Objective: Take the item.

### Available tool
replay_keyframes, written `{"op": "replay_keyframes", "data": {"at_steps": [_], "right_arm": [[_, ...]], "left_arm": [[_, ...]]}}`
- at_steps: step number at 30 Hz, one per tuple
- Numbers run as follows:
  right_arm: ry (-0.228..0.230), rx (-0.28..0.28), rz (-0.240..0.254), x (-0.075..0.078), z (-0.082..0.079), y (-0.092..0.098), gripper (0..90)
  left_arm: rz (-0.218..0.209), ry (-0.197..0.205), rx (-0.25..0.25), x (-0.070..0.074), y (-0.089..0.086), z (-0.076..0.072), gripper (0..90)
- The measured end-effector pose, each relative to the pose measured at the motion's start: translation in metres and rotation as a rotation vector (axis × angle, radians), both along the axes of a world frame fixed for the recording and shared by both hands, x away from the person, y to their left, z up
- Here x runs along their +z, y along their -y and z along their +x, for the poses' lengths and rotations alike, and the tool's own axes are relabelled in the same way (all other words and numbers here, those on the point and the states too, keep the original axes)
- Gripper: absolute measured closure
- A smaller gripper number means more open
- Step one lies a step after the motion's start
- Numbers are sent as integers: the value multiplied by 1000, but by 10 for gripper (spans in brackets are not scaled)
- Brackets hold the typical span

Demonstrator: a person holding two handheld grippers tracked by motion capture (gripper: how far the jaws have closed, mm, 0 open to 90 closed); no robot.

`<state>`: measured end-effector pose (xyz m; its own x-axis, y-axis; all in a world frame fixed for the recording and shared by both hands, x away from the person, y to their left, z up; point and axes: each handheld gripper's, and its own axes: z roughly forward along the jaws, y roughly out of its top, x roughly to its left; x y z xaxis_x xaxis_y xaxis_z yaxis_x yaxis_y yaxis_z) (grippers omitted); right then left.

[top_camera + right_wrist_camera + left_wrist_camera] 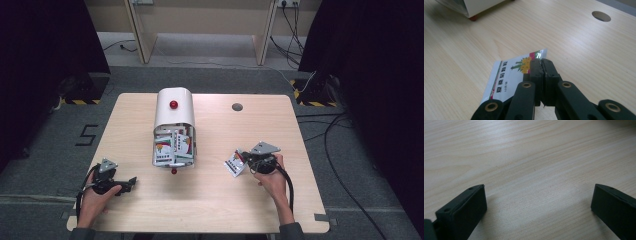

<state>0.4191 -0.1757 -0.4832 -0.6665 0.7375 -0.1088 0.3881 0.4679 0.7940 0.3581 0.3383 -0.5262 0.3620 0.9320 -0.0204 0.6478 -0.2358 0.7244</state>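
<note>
A white printed sachet (510,75) is clamped at its edge by the right tool (541,62), low over the bench (220,200). The left tool (537,200) is held wide open over bare wood. Farther back, a white box (173,127) packed with sachets is seen.

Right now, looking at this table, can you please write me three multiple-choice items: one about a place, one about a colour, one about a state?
1. Where does the white box stand?
A. Left of the table's middle, on the far half
B. At the near right corner
C. On the floor

2. What colour is the knob on the box lid?
A. Blue
B. Red
C. Green

3. What is the right gripper doing?
A. Standing open
B. Clamping a packet
C. Holding the box

Key: 1 A, the high view shows it there on the table; 2 B, the knob looks red; 3 B, the jaws pinch the packet's edge.
</note>
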Motion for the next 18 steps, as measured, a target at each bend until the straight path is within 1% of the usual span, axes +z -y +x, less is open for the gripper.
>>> {"op": "replay_keyframes", "data": {"at_steps": [2,3,8,15,18], "right_arm": [[-5,-12,-3,-3,1,1,877],[-10,-17,-12,-5,2,2,872],[-15,-33,-14,-7,3,4,868],[-15,-43,-13,-7,3,6,845],[-13,-43,-2,-6,3,6,822]], "left_arm": [[0,0,0,0,0,0,0],[0,0,0,0,0,0,0],[0,0,0,0,0,0,0],[0,0,0,0,0,0,0],[-2,1,1,0,0,0,0]]}}
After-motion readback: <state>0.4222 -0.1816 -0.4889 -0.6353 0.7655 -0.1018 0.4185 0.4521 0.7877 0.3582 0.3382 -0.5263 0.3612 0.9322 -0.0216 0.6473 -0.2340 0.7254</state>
